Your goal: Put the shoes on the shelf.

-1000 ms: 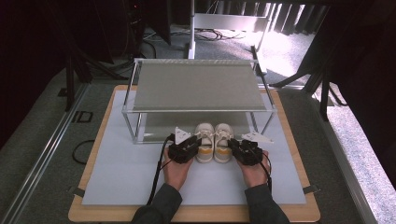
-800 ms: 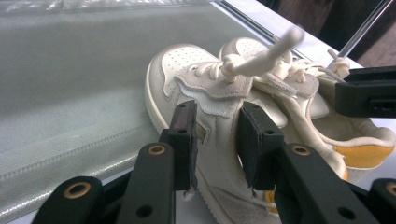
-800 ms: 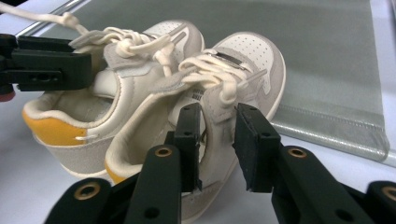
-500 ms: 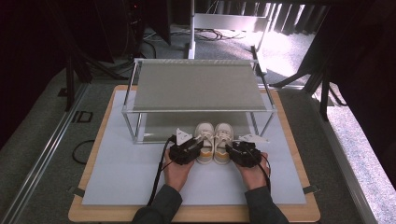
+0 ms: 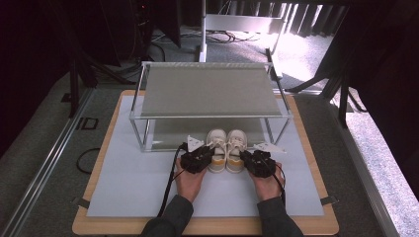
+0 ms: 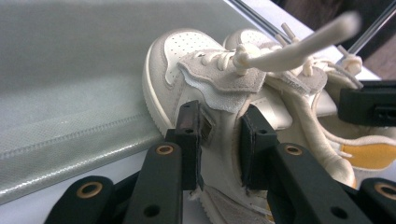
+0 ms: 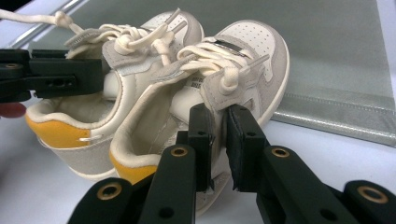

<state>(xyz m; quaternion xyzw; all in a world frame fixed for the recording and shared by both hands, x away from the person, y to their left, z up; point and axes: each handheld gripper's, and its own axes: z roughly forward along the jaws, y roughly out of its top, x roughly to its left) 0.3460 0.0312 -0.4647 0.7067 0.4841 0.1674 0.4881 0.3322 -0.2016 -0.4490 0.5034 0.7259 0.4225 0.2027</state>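
**Shoes gripped side by side at the rack's lower shelf**

Shoes, a small cream pair with yellow heels, stand on the white mat (image 5: 123,192) of the table (image 5: 207,228), toes reaching onto the grey lower shelf (image 5: 168,132) of a metal rack (image 5: 210,91). Nearest the person, two hands come in from the bottom of the high view, each with a black gripper. The left gripper (image 5: 197,159) has its jaws closed on the outer side wall of the left shoe (image 6: 187,84); they have just been closing, and the collar is pinched between the pads. The right gripper (image 5: 257,162) grips the right shoe (image 7: 247,60) the same way, jaws narrow, clamped on the suede side panel below the laces. The two shoes touch along their inner sides. Beyond them the rack's grey top shelf (image 5: 207,89) spans the frame, and behind it stands a white post (image 5: 202,29) on the dark floor.
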